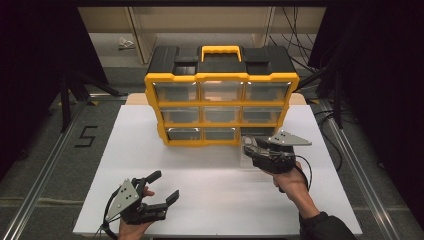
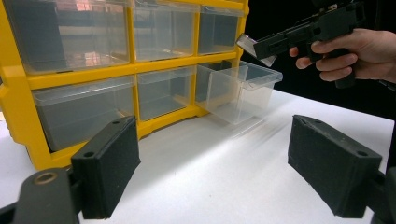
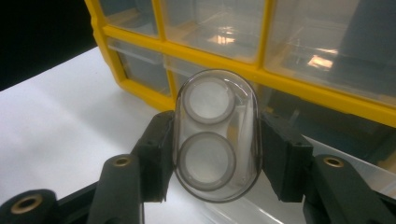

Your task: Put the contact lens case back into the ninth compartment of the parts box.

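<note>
Clear oval case (image 3: 215, 135), two round white discs inside, one above the other. It sat clamped between the pads of my right gripper (image 3: 215, 154), held up off the table, just in front of the organizer's bottom row. In the high view the right gripper (image 1: 252, 148) hovered at the bottom right corner of the yellow drawer organizer (image 1: 221, 77).

The bottom right drawer (image 2: 243, 91) stood pulled out of its slot, open at the top and, as far as I could see, empty. From the left gripper view the right gripper's (image 2: 254, 45) tip hung just above that drawer's rim. The other clear drawers sat flush in the frame.

My left gripper (image 1: 161, 190) was idle near the front edge of the white table (image 1: 150, 150), jaws spread wide, nothing between them. Well apart from the organizer.

Judgement on progress: drawer opened, case picked up and carried to it, so the better part looked done. Left to do: lower the case into the open drawer, let go, then push the drawer shut. Case not yet inside the drawer; whether it stood squarely over the opening I could not tell.
</note>
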`<state>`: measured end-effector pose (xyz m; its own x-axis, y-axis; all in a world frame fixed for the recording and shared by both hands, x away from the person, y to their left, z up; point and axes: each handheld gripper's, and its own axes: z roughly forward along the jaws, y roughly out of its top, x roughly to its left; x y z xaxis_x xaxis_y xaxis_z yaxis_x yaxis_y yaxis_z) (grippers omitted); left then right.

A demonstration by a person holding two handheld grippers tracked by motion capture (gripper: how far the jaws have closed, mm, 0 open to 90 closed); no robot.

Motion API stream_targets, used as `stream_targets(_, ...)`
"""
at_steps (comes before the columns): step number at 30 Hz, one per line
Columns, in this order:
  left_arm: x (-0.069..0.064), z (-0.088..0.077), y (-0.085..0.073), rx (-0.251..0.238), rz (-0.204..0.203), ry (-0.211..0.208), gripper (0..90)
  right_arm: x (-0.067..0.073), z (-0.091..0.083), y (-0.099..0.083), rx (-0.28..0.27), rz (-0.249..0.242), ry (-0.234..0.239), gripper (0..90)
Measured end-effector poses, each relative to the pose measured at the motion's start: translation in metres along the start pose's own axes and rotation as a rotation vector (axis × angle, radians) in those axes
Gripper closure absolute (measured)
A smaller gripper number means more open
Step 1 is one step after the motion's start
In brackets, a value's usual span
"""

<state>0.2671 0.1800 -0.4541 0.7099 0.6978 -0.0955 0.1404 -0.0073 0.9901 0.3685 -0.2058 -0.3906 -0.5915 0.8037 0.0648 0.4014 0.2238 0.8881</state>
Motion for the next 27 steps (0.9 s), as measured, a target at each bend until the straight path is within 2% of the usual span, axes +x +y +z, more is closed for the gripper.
stream_targets(9, 0.000, 0.000, 0.000, -0.001, -0.001, 0.001, 16.2, -0.013, -0.002, -0.001, -0.007, 0.030, -0.026, 49.4)
stream_targets(27, 0.000, 0.000, 0.000, -0.002, -0.001, 0.002, 16.2, -0.029, -0.003, -0.006, -0.004, 0.071, -0.065, 49.4)
